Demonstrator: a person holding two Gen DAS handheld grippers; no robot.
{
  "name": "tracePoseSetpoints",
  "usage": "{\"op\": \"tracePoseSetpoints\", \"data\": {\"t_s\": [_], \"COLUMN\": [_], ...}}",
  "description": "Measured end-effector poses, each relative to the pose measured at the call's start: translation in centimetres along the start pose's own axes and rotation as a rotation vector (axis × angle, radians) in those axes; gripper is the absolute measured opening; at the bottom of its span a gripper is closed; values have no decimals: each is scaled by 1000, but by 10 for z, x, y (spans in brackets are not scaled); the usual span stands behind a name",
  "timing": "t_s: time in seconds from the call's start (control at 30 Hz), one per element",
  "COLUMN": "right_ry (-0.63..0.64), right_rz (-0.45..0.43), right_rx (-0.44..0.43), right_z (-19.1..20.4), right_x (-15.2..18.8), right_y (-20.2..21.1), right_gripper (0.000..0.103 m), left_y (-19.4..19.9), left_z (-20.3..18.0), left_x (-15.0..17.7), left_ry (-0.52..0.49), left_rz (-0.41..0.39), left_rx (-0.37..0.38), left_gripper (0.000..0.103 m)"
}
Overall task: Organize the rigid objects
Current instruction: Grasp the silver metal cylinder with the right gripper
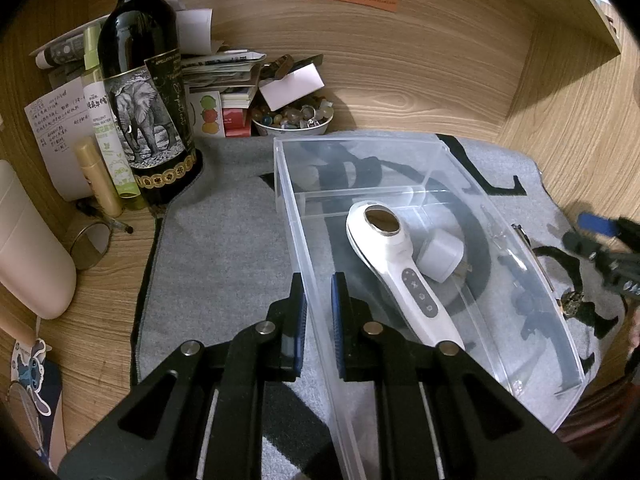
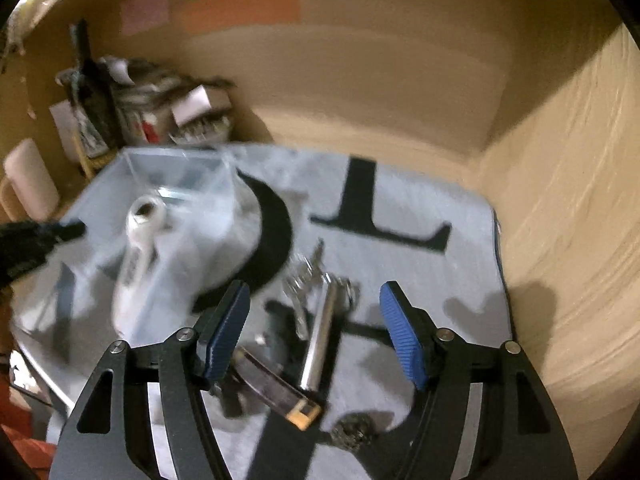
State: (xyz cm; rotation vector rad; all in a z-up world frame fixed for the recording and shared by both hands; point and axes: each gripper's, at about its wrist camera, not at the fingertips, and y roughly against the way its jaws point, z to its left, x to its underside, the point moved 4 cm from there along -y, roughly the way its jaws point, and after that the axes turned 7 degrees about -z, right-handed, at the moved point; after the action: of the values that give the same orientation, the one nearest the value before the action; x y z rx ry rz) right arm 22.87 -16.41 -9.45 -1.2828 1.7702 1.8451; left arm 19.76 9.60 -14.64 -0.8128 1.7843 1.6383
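A clear plastic bin lies on a grey mat. A white handheld device and a white plug adapter lie inside it. My left gripper is shut on the bin's left wall, one pad on each side. My right gripper is open and empty above a metal tool with keys, a dark flat case and a small dark lump on the mat. The bin and white device show blurred at left. The right gripper also shows in the left wrist view.
A wine bottle, spray bottles, papers and a bowl of beads crowd the back left corner. A beige container stands at left. Wooden walls close the back and right.
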Motion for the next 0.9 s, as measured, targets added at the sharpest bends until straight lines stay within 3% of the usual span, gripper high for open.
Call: {"op": "tracePoseSetpoints", "data": {"t_s": [0.17,0.3,0.5,0.57,0.67,0.9], "right_ry": [-27,-58,-58,-57,-60,-96], "right_rz": [86,154,205,205,196,152], "right_rx": [-3,-25,-44,-43,-47,-53], "right_z": [-12,-19,-20,-21,-22,-23], "right_x": [19,29,36,35,34,31], "right_y": [-26,-46,-63,-66,-67,-57], "right_gripper": [62,40,31,28,14,14], "left_y": [0,0,0,0,0,0], "left_z": [0,0,0,0,0,0], "left_x": [0,0,0,0,0,0], "left_ry": [-1,0,-1,-2,-1,-3], "left_rz": [0,0,-1,-1,-1,-1], "left_rx": [0,0,0,0,1,0], "left_gripper": [11,11,11,11,11,11]}}
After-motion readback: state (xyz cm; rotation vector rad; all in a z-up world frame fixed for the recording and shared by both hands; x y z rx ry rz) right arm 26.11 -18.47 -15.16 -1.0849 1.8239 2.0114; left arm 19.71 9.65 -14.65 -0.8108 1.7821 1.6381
